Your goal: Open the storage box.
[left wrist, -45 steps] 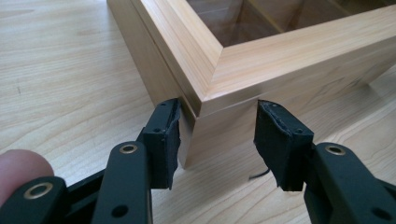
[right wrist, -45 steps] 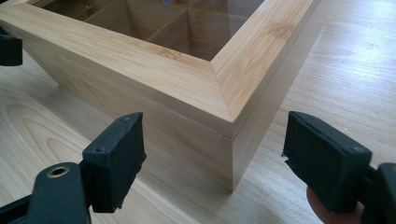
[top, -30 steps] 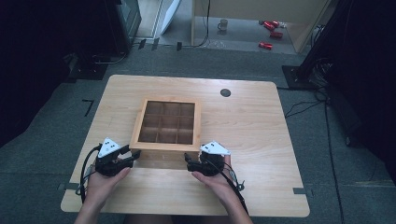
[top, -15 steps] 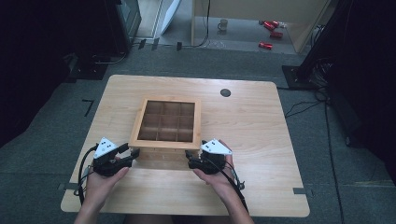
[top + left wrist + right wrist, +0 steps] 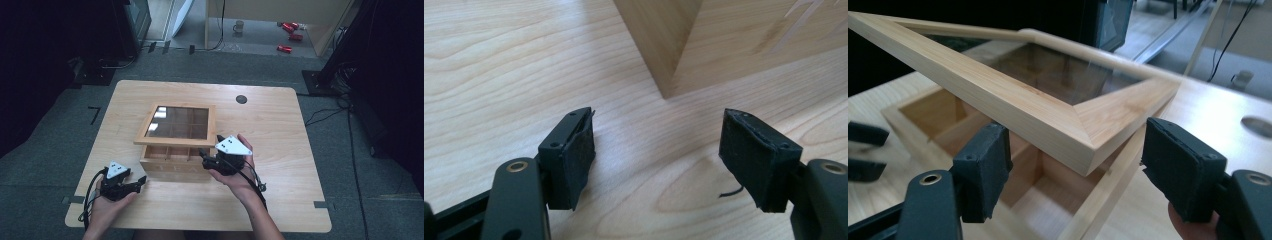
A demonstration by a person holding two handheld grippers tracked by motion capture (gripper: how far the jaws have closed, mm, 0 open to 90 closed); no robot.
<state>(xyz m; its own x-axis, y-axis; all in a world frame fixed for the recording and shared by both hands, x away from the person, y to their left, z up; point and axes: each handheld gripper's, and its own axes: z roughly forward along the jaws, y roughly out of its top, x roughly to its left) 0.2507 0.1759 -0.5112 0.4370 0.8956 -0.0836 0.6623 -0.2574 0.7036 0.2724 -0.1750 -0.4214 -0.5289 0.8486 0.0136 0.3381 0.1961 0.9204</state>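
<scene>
One wooden box stands mid-counter. Its single glass lid is raised at the near edge, whose corner lies between the spread fingers of the right gripper, unpinched. The left gripper, beside the box's near-left corner, has just been opening and holds nothing.

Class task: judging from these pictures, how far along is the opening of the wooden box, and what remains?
Done: the glass-paned lid is already raised at its front edge above the box, showing the compartments. In hand: the right claw sits at the lid's front corner, its pads either side, seemingly lifting it; the left claw is open over the table, holding nothing. Left: probably swinging the lid fully back.
</scene>
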